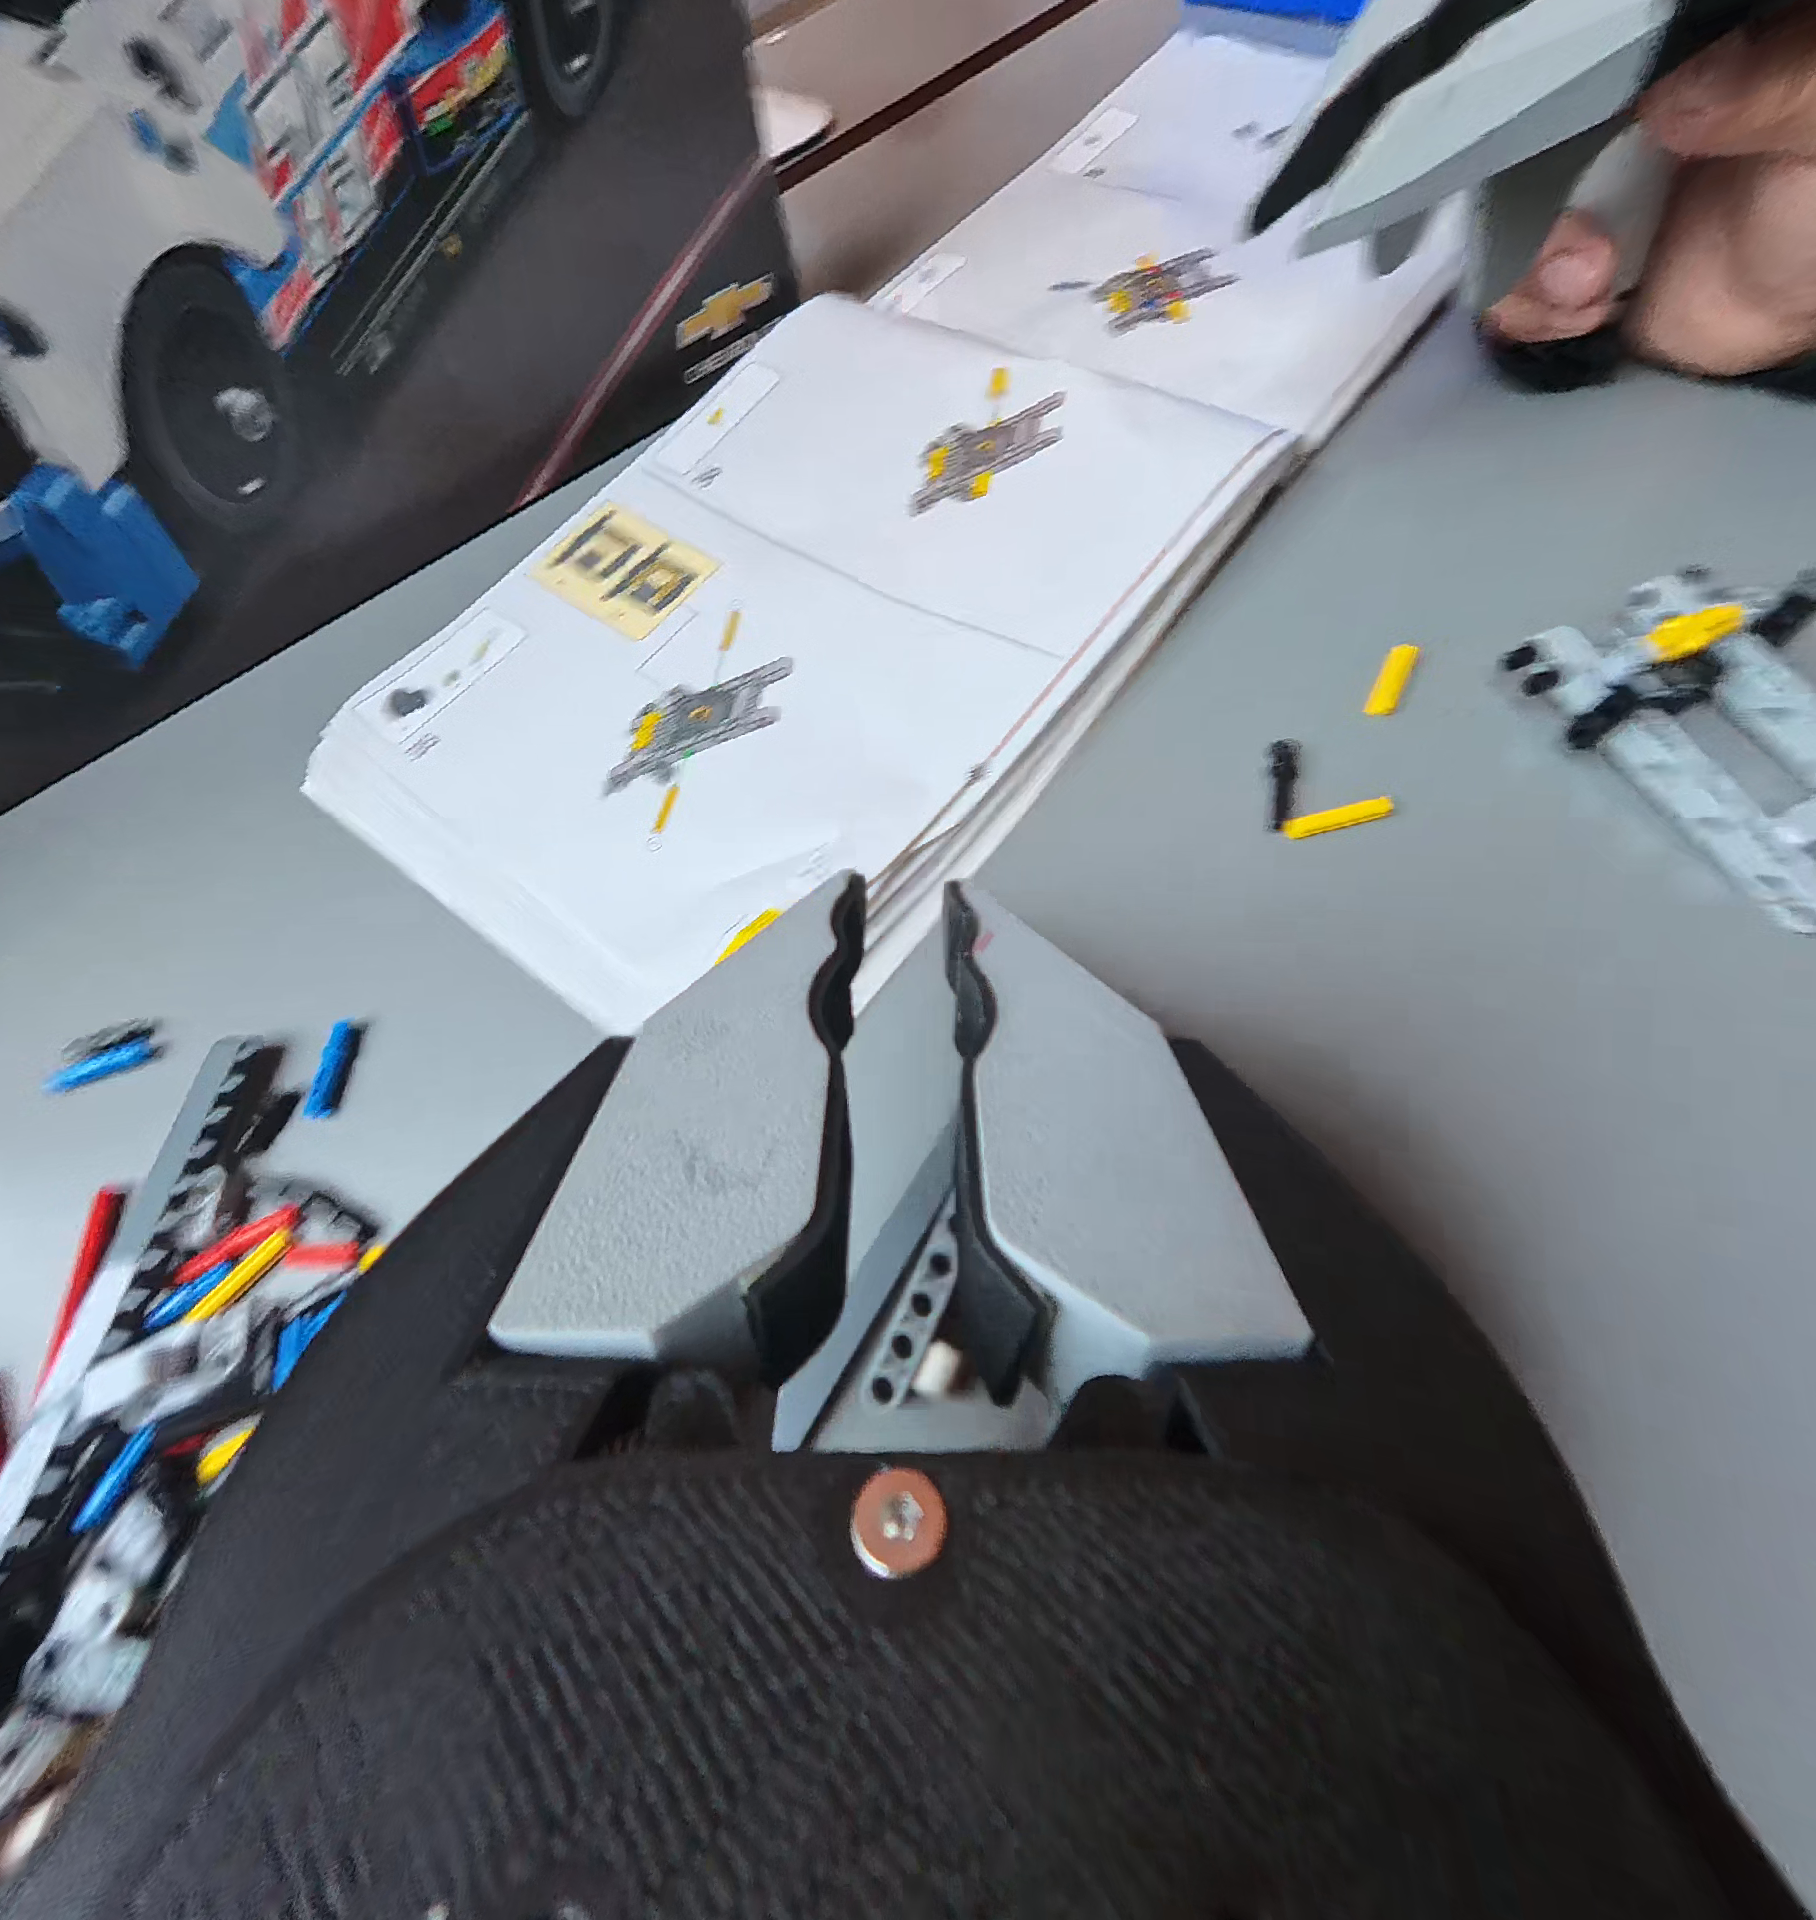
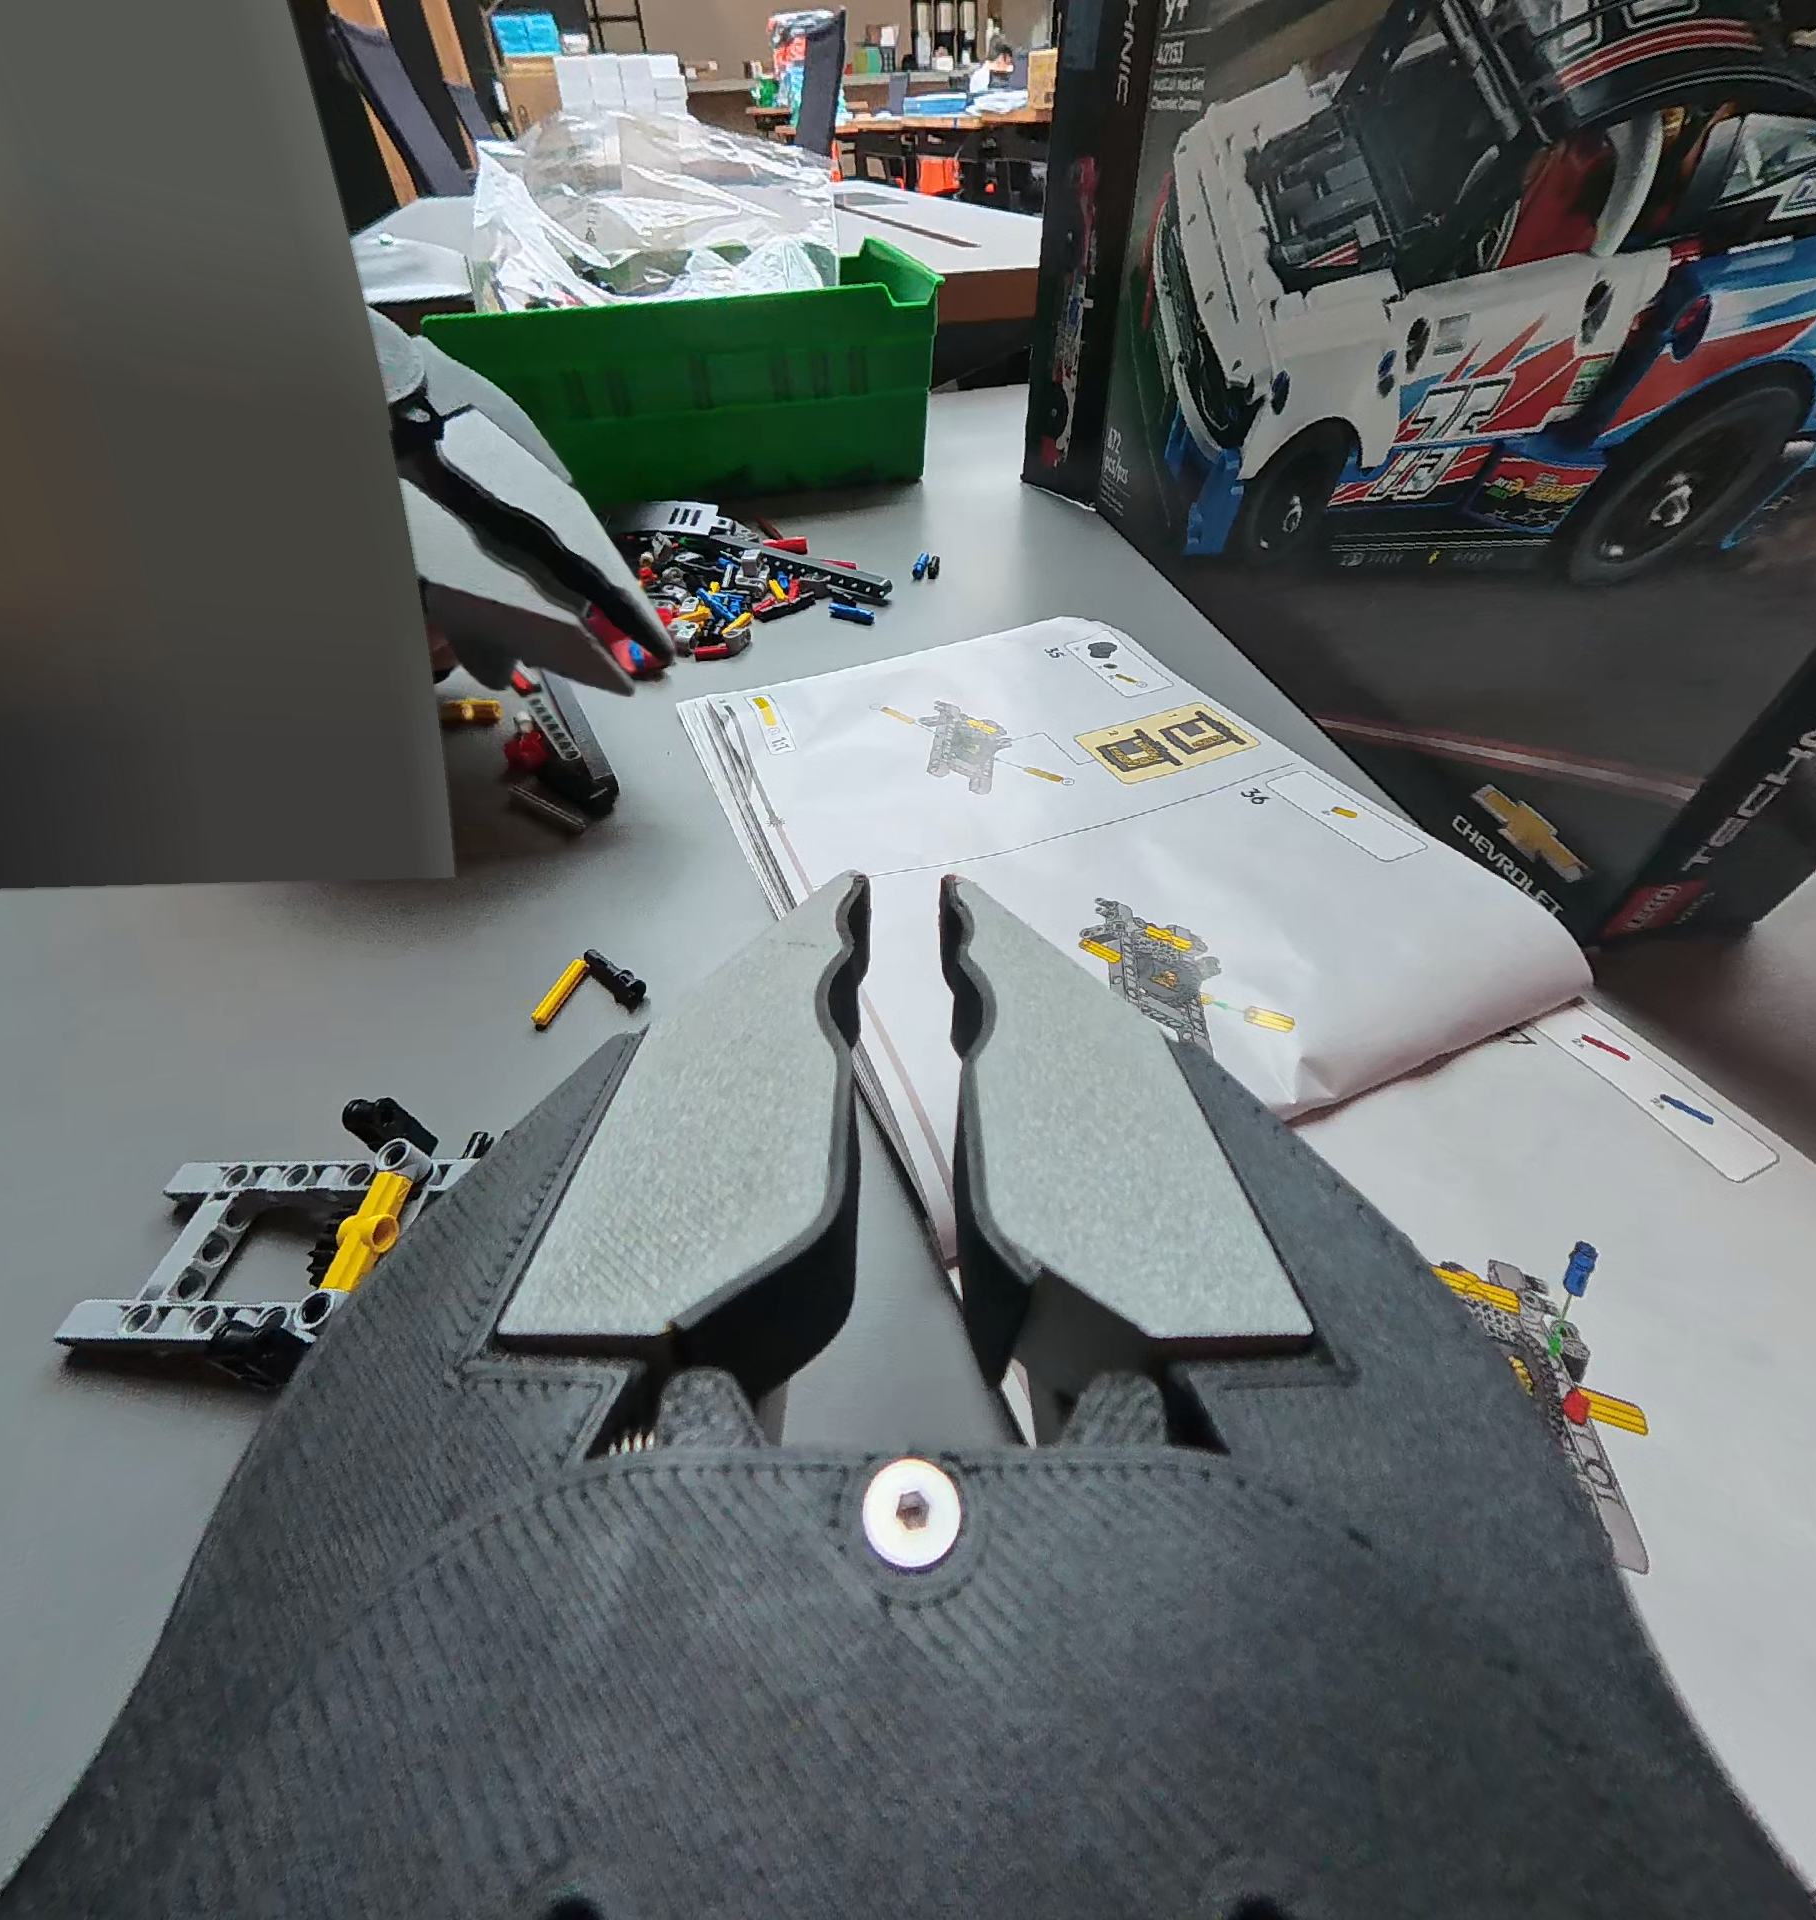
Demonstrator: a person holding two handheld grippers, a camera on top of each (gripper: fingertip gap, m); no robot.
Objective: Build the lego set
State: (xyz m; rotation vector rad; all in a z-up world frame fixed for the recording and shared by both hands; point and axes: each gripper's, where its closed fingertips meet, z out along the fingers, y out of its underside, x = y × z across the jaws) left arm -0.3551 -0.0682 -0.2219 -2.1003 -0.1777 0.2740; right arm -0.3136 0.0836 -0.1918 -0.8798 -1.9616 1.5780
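Two grippers were out over the grey table, each with a narrow gap between its fingers. The left gripper hung above the near edge of the open instruction booklet; a grey holed beam showed deep between its fingers near the base, though whether it was truly clamped I could not tell through the blur. From the right wrist view that same gripper dipped over the loose pile of parts, something red and blue at its tip. The right gripper held nothing and hovered over the booklet's spine, a person's hand wrapped round its handle.

The half-built grey frame, with a yellow piece across it and black pins at its corners, lay flat on the table left of the right gripper. Near it lay a yellow axle touching a black pin. The set's box stood upright behind the booklet, and a green bin holding clear bags stood beyond the pile.
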